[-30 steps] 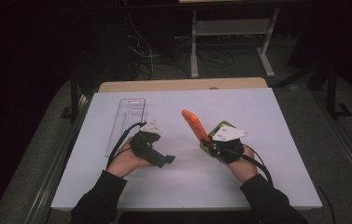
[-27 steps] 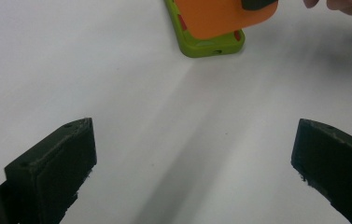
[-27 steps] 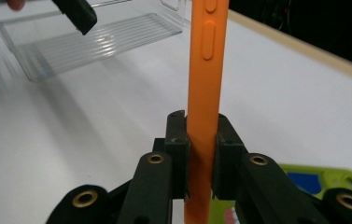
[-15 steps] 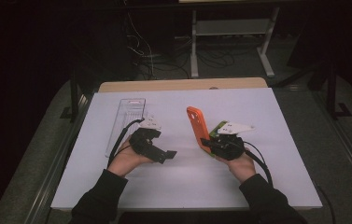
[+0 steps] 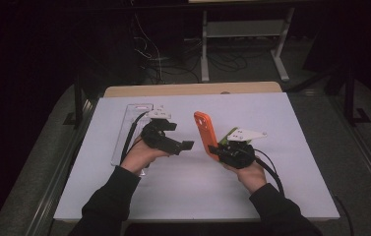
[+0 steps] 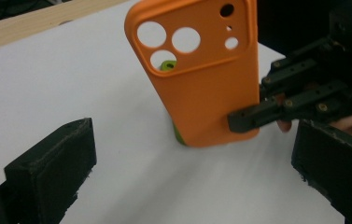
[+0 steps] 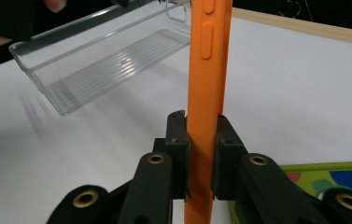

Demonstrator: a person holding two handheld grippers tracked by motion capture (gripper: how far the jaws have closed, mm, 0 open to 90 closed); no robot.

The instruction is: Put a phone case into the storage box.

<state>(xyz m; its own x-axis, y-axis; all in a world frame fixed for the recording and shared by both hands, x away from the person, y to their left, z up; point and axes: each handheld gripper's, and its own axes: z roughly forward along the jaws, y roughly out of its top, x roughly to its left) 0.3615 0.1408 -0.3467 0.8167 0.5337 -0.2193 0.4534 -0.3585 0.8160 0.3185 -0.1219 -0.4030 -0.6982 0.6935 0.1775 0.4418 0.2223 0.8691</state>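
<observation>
So the white counter (image 5: 183, 187) has a clear plastic tray (image 5: 131, 129) lying along its left side. Right claw (image 5: 218, 150) is pinching an orange phone case (image 5: 204, 132) by its lower end, holding it upright above the middle of the counter, with a green thing (image 7: 323, 179) just beside it. Left claw (image 5: 185, 145) is spread wide, near the case but not touching.

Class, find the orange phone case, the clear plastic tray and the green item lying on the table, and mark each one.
orange phone case (image 6: 201, 88), left gripper view, plain back panel.
clear plastic tray (image 7: 113, 56), right gripper view, ribbed floor.
green item (image 7: 313, 179), right gripper view, top face.
</observation>
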